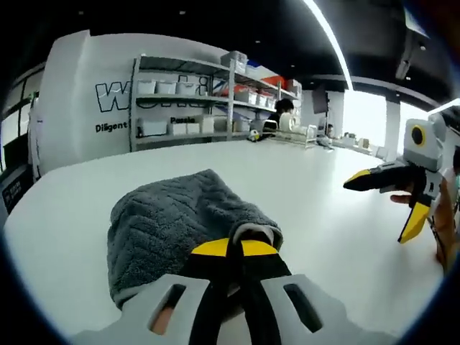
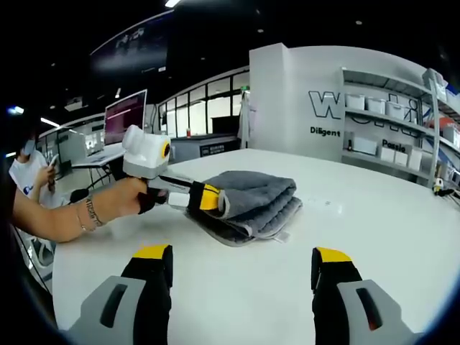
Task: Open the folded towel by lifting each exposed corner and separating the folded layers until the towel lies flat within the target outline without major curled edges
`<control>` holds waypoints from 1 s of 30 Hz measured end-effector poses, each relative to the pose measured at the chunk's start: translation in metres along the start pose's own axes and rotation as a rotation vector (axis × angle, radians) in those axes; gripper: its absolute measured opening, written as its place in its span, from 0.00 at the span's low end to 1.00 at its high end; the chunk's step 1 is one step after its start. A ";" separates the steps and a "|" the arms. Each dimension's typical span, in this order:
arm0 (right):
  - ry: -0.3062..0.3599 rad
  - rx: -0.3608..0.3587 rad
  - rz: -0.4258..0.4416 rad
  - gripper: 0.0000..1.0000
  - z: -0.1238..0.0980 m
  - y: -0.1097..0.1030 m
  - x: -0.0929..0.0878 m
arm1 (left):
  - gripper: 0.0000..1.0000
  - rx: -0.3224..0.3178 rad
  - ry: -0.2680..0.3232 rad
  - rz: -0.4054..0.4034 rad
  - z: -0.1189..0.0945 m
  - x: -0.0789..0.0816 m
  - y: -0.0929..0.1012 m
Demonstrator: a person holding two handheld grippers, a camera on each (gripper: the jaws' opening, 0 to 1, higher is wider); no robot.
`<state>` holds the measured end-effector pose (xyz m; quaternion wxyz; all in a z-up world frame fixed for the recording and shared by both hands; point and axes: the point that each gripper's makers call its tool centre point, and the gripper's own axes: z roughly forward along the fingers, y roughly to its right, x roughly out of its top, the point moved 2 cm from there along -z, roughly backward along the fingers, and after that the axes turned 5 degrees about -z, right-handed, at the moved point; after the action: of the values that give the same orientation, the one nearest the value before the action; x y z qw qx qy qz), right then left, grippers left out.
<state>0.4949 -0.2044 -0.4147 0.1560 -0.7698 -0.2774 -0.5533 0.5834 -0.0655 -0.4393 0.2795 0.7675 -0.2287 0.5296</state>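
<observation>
The left hand-held gripper (image 2: 208, 198) clamps the folded towel's (image 2: 251, 201) corner near the worktop's (image 2: 374, 237) edge. The right hand-held gripper (image 2: 241, 269) hovers, jaws apart. Best to lift slowly, peeling one layer only.

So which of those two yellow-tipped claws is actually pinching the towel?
The left gripper: its jaws are shut on the grey towel. The right gripper hangs open over bare table, apart from the towel.

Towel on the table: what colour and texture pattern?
Dark grey towel with a wavy embossed weave, clearest in the left gripper view.
</observation>
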 end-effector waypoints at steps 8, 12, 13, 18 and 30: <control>-0.003 0.009 -0.001 0.80 0.002 -0.002 -0.001 | 0.02 0.016 0.094 -0.124 -0.010 0.020 -0.014; -0.016 0.014 -0.006 0.80 0.004 -0.003 -0.004 | 0.02 0.033 0.135 -0.153 -0.018 0.030 -0.022; -0.019 0.016 -0.008 0.80 0.004 -0.004 -0.004 | 0.02 0.036 0.147 -0.163 -0.020 0.032 -0.024; -0.024 0.019 -0.012 0.80 0.005 -0.005 -0.005 | 0.02 0.066 0.206 -0.214 -0.031 0.043 -0.039; -0.009 0.025 -0.019 0.81 0.003 -0.007 -0.002 | 0.02 0.143 0.294 -0.288 -0.055 0.055 -0.070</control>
<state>0.4928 -0.1974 -0.4178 0.1588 -0.7676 -0.2924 -0.5477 0.6092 0.0197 -0.3851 0.3276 0.7247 -0.0354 0.6052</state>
